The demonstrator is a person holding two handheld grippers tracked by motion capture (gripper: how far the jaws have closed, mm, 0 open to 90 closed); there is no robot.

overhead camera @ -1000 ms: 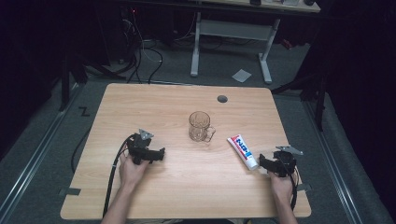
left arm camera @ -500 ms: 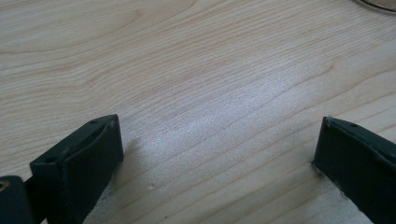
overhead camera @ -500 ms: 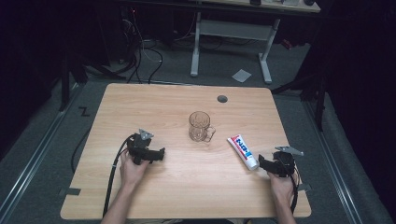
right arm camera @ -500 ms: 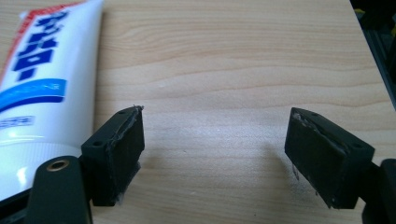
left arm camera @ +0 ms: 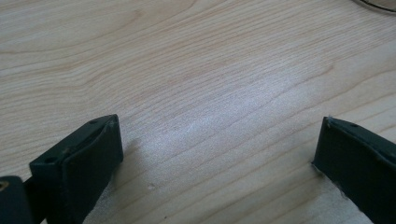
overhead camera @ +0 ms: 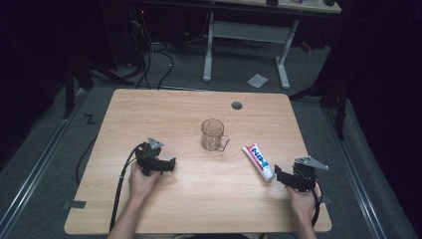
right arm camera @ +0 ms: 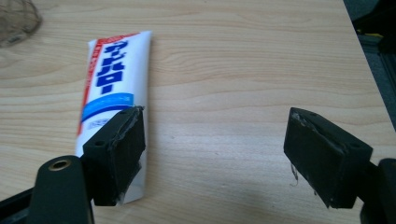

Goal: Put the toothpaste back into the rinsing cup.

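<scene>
A clear glass mug (overhead camera: 213, 135) stands upright near the middle of the wooden table (overhead camera: 149, 109). To its right lies a white, blue and red toothpaste tube (overhead camera: 259, 162) (right arm camera: 112, 88), flat on the wood. My right gripper (overhead camera: 279, 175) (right arm camera: 212, 154) rests just right of the tube's near end, jaws wide open and holding nothing; its left jaw overlaps the tube's lower end in the right gripper view. My left gripper (overhead camera: 169, 164) (left arm camera: 215, 149) sits on the table left of the mug, open over bare wood.
A round cable hole (overhead camera: 237, 105) lies at the table's far side. Black cables (overhead camera: 119, 184) trail from the left gripper toward the near edge. Behind the table stand a white desk frame (overhead camera: 246, 35) and a paper scrap (overhead camera: 257, 80) on the grey floor.
The right gripper has shifted slightly along the table by the tube's near end. The left gripper, mug and tube have stayed put.
</scene>
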